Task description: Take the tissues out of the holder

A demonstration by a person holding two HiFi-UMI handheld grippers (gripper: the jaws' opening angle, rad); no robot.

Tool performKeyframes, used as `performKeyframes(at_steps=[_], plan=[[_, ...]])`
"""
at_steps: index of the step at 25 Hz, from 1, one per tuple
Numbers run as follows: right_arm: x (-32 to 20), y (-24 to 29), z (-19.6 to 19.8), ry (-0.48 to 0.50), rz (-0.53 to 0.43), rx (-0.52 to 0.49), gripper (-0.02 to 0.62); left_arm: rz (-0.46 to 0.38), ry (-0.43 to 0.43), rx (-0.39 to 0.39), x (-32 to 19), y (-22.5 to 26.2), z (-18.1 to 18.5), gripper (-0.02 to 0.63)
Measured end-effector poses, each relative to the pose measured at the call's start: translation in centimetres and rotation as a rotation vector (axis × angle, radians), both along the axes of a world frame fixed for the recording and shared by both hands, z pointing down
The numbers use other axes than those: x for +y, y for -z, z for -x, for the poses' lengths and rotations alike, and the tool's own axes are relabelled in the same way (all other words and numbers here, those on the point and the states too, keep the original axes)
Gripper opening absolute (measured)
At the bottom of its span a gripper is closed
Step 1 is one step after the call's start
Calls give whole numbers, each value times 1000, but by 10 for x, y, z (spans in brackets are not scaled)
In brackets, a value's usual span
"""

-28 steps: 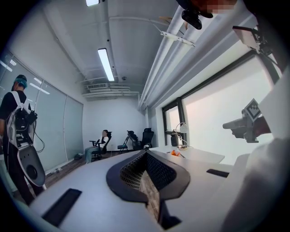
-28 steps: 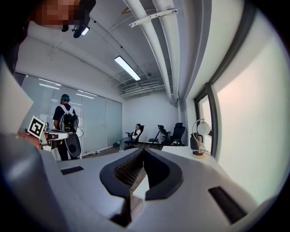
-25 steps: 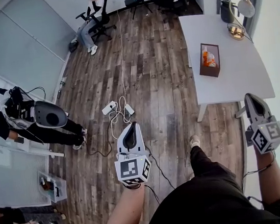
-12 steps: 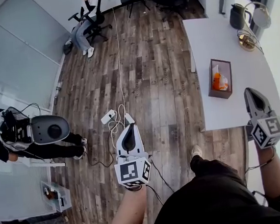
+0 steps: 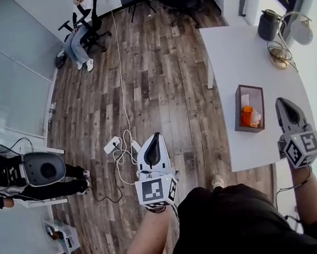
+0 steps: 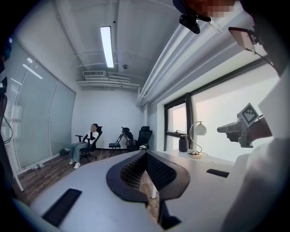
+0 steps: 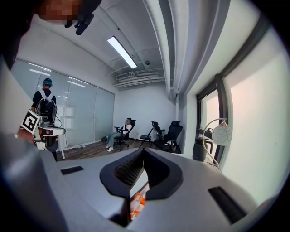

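Observation:
The tissue holder (image 5: 249, 109) is a dark brown open box near the front edge of the white table (image 5: 235, 55). An orange and white tissue pack (image 5: 248, 116) lies inside it. My right gripper (image 5: 283, 102) hovers over the table just right of the holder, shut and empty. In the right gripper view the tips (image 7: 142, 152) meet, and the orange tissue pack (image 7: 136, 204) shows through the slit below them. My left gripper (image 5: 157, 136) hangs over the wooden floor, left of the table and well away from the holder. It is shut with nothing held, its tips (image 6: 146, 154) together.
A dark jug (image 5: 268, 25) and a curved desk lamp (image 5: 299, 29) stand at the table's far right. A power strip (image 5: 113, 145) with cables lies on the floor. A person sits on an office chair (image 5: 76, 25) at the back. Another person (image 5: 18, 176) stands at the left.
The table and holder have slid down and nearer in the head view, so the holder now sits just left of my right gripper. Both grippers stay shut.

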State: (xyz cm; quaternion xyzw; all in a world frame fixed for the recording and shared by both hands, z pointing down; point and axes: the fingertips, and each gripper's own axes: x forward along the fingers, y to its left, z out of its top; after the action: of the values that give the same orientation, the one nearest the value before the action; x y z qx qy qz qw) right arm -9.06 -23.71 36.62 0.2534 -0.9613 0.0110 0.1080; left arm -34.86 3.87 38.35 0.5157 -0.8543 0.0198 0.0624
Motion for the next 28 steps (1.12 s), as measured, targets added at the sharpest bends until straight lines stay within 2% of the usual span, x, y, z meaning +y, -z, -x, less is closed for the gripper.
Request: performKeyframes(at_steps=[4, 8, 14, 19, 24, 28], plan=[[-18, -8, 17, -55, 9, -2, 6, 2, -83, -32, -38, 12, 24, 5], [-36, -17, 34, -162, 5, -33, 6, 26, -178, -35, -76, 0, 65, 5], [-44, -20, 30, -358, -24, -26, 6, 48, -411, -41, -145, -9, 90, 5], [-35, -14, 19, -471, -10, -2, 6, 36, -608, -34, -205, -7, 78, 5], [-22, -11, -2, -564, -25, 41, 6, 0, -816, -20, -256, -7, 34, 5], [-15, -16, -17, -625, -43, 52, 6, -14, -917, -26, -289, -7, -1, 5]])
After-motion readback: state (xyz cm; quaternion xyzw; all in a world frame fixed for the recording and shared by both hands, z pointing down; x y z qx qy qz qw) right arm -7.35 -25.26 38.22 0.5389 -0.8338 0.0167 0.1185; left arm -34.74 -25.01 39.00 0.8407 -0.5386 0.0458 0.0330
